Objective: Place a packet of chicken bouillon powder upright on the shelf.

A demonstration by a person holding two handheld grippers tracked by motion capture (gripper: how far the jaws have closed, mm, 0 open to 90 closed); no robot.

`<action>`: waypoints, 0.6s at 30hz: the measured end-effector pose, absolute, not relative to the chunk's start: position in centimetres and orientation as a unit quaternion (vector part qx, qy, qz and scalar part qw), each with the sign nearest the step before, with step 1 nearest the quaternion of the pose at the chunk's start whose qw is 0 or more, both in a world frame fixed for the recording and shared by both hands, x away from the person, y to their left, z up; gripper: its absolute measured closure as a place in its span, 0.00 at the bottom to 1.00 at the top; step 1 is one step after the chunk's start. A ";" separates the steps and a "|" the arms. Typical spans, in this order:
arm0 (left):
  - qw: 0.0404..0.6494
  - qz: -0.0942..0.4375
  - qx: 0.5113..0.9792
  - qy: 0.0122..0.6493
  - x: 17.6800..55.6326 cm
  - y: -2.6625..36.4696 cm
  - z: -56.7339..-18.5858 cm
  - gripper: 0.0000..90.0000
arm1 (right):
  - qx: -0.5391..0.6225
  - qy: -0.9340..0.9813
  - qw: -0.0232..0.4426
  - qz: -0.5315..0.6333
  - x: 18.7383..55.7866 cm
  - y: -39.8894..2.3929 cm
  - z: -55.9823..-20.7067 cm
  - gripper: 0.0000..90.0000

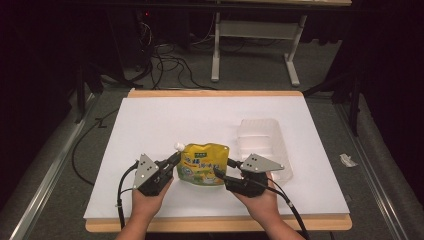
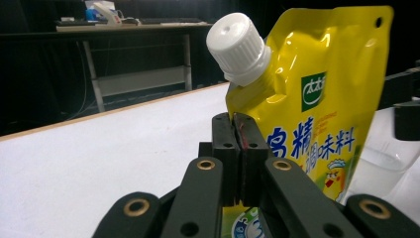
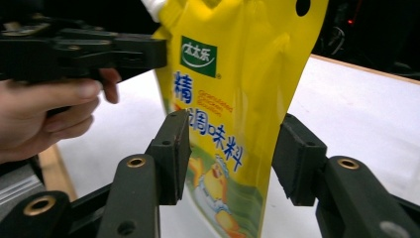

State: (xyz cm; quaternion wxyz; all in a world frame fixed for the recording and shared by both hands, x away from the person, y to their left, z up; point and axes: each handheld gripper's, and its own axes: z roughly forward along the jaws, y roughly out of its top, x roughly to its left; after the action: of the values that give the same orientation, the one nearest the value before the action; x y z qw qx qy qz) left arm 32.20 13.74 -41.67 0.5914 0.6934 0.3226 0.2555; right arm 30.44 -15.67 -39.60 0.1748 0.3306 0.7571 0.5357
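High view: a yellow spouted pouch (image 1: 204,165) stands near the tabletop's (image 1: 150,120) front edge, between both tongs, with a clear plastic tray (image 1: 260,137) beside it. Left gripper view: the left tongs (image 2: 240,148) are clenched on the pouch's edge below its white cap (image 2: 237,47). Right gripper view: the right tongs (image 3: 230,156) are spread wide, straddling the pouch.

Pouch (image 3: 233,99) cap cut off above

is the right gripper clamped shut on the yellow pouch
No: the right gripper's jaws stand apart on either side of the yellow pouch.
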 end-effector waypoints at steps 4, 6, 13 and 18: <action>0.591 0.257 0.692 0.324 32.1 14.0 -41.7 0.97 | 0.322 0.759 0.162 0.542 30.5 -15.4 -39.7 0.54; 0.592 0.259 0.691 0.325 32.0 14.0 -41.8 0.96 | 0.321 0.761 0.151 0.543 30.7 -15.4 -39.8 0.51; 0.589 0.252 0.691 0.335 32.0 14.2 -41.7 0.89 | 0.320 0.777 0.108 0.531 32.2 -14.6 -40.5 0.47; 0.581 0.246 0.694 0.347 32.1 14.5 -41.8 0.77 | 0.313 0.786 0.098 0.524 32.7 -13.7 -40.7 0.51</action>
State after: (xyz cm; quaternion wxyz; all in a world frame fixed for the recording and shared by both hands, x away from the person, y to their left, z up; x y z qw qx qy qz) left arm 32.15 14.47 -41.78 0.5812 0.6936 0.3472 0.2463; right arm 32.68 -13.65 -40.66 0.0979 0.3130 0.7863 0.5236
